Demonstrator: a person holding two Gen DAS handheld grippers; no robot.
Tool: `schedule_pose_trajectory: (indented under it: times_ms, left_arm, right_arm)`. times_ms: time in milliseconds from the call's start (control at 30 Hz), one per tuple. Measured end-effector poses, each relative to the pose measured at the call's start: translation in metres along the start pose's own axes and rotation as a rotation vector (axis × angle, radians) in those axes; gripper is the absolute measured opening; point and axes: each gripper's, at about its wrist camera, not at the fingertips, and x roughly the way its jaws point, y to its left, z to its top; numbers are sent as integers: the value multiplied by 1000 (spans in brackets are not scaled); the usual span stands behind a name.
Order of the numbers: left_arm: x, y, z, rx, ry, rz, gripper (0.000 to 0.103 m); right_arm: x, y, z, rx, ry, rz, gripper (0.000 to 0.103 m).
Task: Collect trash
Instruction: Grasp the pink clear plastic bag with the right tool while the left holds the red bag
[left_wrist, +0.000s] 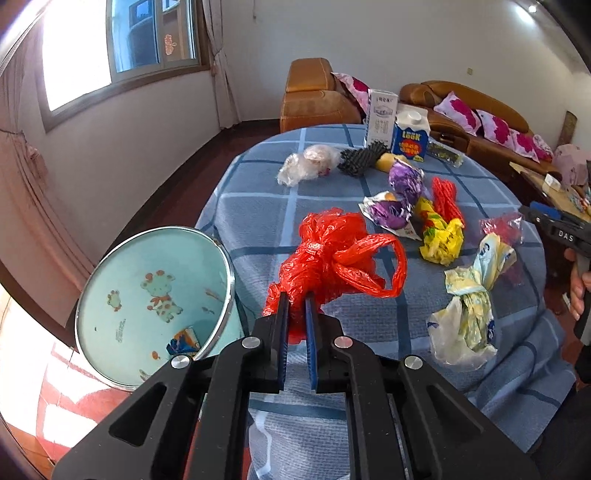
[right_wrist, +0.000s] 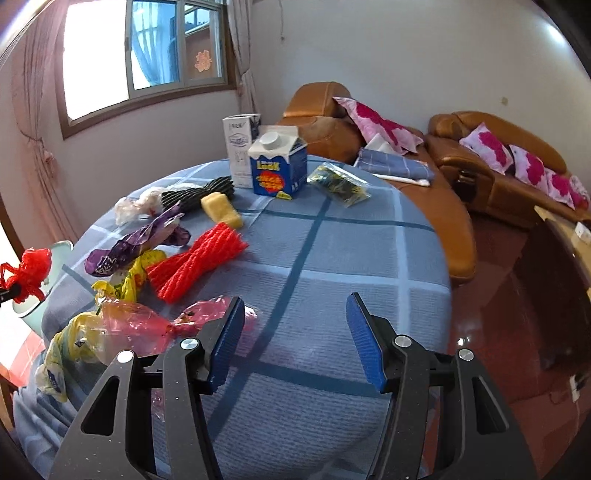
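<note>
The left tool (left_wrist: 295, 314) pinches the red bag (left_wrist: 325, 258) for the bin (left_wrist: 155, 306) at nine o'clock; the right tool (right_wrist: 295, 339) gapes empty.

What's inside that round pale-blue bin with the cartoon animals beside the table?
The round pale-blue bin looks almost empty: one small blue-and-orange wrapper lies near its bottom. The black left gripper, holding a crumpled red plastic bag, hides the bin's nearest edge.
</note>
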Motion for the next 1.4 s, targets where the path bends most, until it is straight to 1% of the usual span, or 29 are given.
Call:
schedule_pose_trajectory:
  times_ms: [133,267,300,400,533,600,667,733,800,833,867,900,933,967,1033,1100,1167,1233,1267,1300,1333,1400]
  left_arm:
    - [0,-1,0,2,3,1,8]
    - [-3,5,2,-6,-2,6,8]
    - [-4,6,3,-9,-3,7,8]
    - [-6,6,3,-9,-7,3,8]
    - [-7,5,2,-5,-10,-2,8]
    - [-7,5,2,-5,-10,-1,8]
    - [-7,5,3,-5,-9,0,8]
    - [-7,5,2,-4,-7,1,8]
    - [-7,5,2,-3,-7,0,8]
    - [-7,4,2,-3,-7,-1,8]
    - [-7,4,2,-2,-6,-3,8]
    - [-7,4,2,0,-6,-5,8]
    - [-7,4,3,0,-5,-6,8]
    - [-6,4,3,-1,-4,-8,8]
    - [-6,3,3,1,-3,-8,8]
    - [-5,3,3,2,0,-7,8]
    - [-5,4,3,0,2,-6,8]
    - [-4,4,4,-1,2,-8,8]
    - [-4,4,4,-2,1,-10,8]
    - [-4,5,4,-4,1,-13,8]
    - [-4,5,4,-4,1,-16,8]
    - [-5,5,4,-4,-2,-19,8]
  right_arm:
    - [3,10,4,-14,-2,23,57]
    - [-12,13,7,-29,-30,32,58]
    - [-16,15,8,-37,-26,55,58]
    - [-24,25,1,-62,4,113,58]
    - [-21,49,-24,-140,76,185,58]
    - [-18,57,-33,-167,101,202,58]
    - [-13,61,-38,-202,128,201,58]
    - [-9,57,-40,-198,143,194,58]
    - [-4,50,-40,-200,147,119,58]
    - [-2,39,-37,-181,143,64,58]
    - [2,25,-33,-148,148,35,58]
    - [7,10,-28,-123,150,-29,58]
    - [10,-8,-21,-108,134,-123,58]
    - [13,-22,-16,-87,125,-168,58]
    - [14,-53,-2,-16,114,-228,58]
    - [10,-66,6,12,87,-265,59]
    - [1,-70,7,64,71,-232,59]
    - [-11,-62,4,119,53,-153,59]
    - [-17,-45,1,118,41,-96,63]
    - [-21,-30,-2,100,34,-52,70]
    - [-22,-11,-4,65,37,-11,72]
    - [-17,22,-6,-7,57,46,73]
